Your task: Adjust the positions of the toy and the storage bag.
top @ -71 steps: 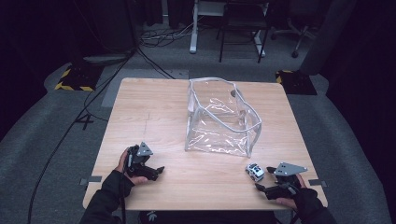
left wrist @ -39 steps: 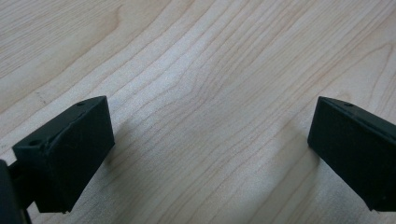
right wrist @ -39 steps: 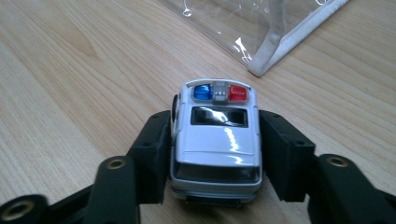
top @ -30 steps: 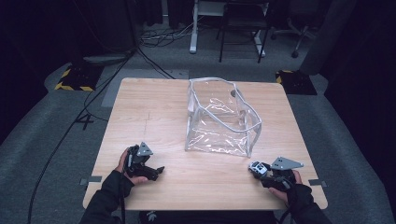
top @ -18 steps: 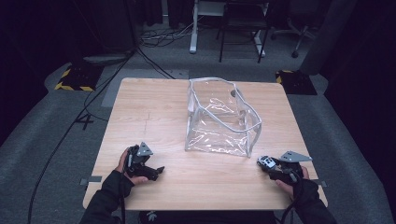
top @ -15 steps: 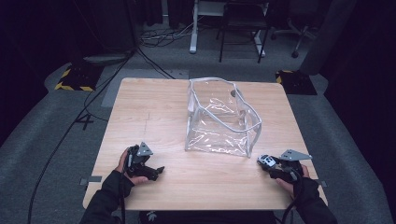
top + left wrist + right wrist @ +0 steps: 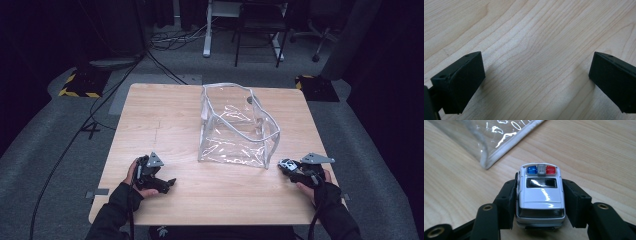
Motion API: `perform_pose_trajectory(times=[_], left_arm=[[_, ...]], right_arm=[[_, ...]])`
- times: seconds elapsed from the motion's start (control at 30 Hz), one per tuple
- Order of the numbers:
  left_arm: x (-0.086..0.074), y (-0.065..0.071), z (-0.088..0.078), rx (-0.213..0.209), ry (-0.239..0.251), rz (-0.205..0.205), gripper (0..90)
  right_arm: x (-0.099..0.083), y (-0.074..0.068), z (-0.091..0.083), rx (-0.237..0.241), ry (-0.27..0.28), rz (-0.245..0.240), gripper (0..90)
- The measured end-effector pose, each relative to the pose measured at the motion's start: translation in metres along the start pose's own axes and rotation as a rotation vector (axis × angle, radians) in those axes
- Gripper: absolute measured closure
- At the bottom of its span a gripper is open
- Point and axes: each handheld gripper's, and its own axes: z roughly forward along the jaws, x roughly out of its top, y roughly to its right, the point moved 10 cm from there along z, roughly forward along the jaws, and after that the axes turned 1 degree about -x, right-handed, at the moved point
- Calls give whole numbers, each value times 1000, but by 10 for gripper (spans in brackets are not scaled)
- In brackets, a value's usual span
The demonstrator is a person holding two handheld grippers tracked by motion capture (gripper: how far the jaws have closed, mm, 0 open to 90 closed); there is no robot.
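**Toy police car clamped in the right hand-held gripper beside the clear bag**

The toy police car [image 7: 540,195], white with a blue and red light bar on its roof, sits between the two black jaws of the right hand-held gripper [image 7: 540,202], which press against both of its sides. In the high view the car [image 7: 286,164] is at the near right part of the desk [image 7: 165,120], just beside the near right corner of the clear plastic bag [image 7: 237,125]. Whether its wheels touch the wood cannot be told. The right hand-held gripper [image 7: 290,167] points left toward the bag, with its grey three-cornered plate on top, and the person's right hand [image 7: 315,181] holds it from the near side.

The bag stands upright and open-topped at the middle of the desk, its white-edged seam showing in the right gripper view [image 7: 499,142] just beyond the car.

At the near left, well apart from the bag, the left hand-held gripper [image 7: 167,184] lies low over the desk in the person's left hand [image 7: 137,180]. Its jaws stand wide apart with bare wood grain between them [image 7: 536,75].
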Motion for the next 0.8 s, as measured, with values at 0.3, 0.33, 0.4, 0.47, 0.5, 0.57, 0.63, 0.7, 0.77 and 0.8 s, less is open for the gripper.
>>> perform_pose_trajectory(times=[0.3,0.33,0.4,0.47,0.5,0.57,0.63,0.7,0.77,0.8], left_arm=[[0,0,0,0,-1,2,6],[0,0,0,0,-2,2,6],[0,0,0,0,0,1,6],[0,0,0,0,-2,3,6],[0,0,0,0,-2,2,6],[0,0,0,0,-2,2,6],[0,0,0,0,-1,2,6],[0,0,0,0,-2,2,6],[0,0,0,0,-1,3,6],[0,0,0,0,-2,2,6]], right_arm=[[18,24,22,-10,-2,13,486],[18,24,22,-10,-2,13,486],[24,31,29,-12,-1,21,486],[26,33,31,-11,-1,17,486],[27,33,33,-6,-3,16,485],[30,35,36,5,0,16,484],[32,37,39,16,8,22,483],[35,38,41,29,13,39,470],[34,39,41,50,13,33,416],[33,39,41,54,11,30,353]])
